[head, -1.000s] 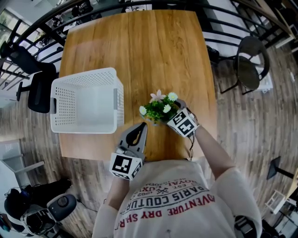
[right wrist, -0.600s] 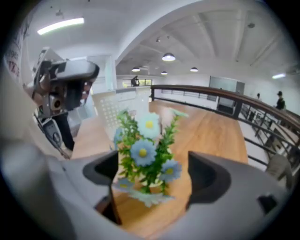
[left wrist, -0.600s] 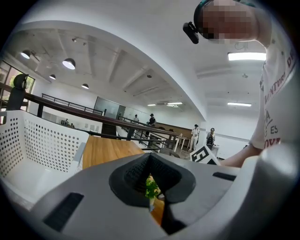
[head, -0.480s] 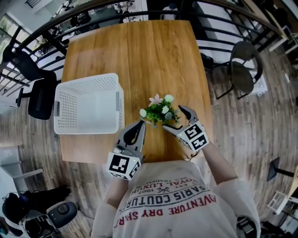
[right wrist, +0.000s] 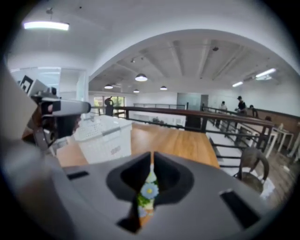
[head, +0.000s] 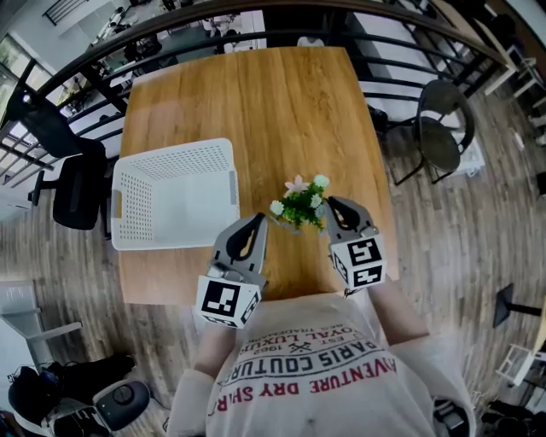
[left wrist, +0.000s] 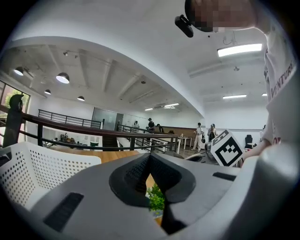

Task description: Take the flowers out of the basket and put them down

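Observation:
A small bunch of flowers, green with white and pink blooms, stands on the wooden table just right of the white perforated basket. My right gripper sits close to the right of the flowers, shut and holding nothing. My left gripper hovers at the table's near edge, left of the flowers, also shut and empty. In the right gripper view the flowers show below the closed jaws, with the basket to the left. The left gripper view shows the flowers beneath its closed tips.
A black railing runs round the table's far side. One dark chair stands at the right and another at the left, next to the basket. Wood floor surrounds the table.
My right gripper has let go of the flowers, drawn back towards me and closed. The flowers stay standing on the table. The left gripper has barely moved.

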A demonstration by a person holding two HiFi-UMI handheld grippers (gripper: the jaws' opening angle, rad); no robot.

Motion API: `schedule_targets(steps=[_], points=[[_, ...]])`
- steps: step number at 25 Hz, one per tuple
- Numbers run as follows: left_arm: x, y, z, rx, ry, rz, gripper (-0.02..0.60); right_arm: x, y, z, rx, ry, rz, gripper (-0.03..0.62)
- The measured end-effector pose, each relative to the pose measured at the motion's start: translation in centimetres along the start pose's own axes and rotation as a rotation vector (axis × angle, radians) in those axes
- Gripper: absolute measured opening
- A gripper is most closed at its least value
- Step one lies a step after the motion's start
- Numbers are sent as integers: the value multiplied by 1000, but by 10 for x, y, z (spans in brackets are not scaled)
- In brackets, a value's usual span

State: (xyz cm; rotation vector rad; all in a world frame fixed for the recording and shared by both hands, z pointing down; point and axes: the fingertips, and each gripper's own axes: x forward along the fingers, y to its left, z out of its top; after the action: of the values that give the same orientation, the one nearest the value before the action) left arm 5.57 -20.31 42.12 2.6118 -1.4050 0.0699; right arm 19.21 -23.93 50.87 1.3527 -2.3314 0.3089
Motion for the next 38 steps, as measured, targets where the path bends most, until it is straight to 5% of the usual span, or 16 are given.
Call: schedule_targets(steps=[7, 17, 24, 38], points=[[-37, 43, 18, 29, -14, 4, 15, 8, 60, 44, -24, -79, -8, 32], [-87, 119, 27, 23, -1, 109, 15, 10, 133, 108, -134, -250, 15, 31], [-95, 133, 26, 26, 3, 115, 15, 7, 147, 128, -134, -328, 3, 29], [-95, 132, 26, 12, 1, 113, 15, 17, 143, 121, -96, -288, 10, 29]])
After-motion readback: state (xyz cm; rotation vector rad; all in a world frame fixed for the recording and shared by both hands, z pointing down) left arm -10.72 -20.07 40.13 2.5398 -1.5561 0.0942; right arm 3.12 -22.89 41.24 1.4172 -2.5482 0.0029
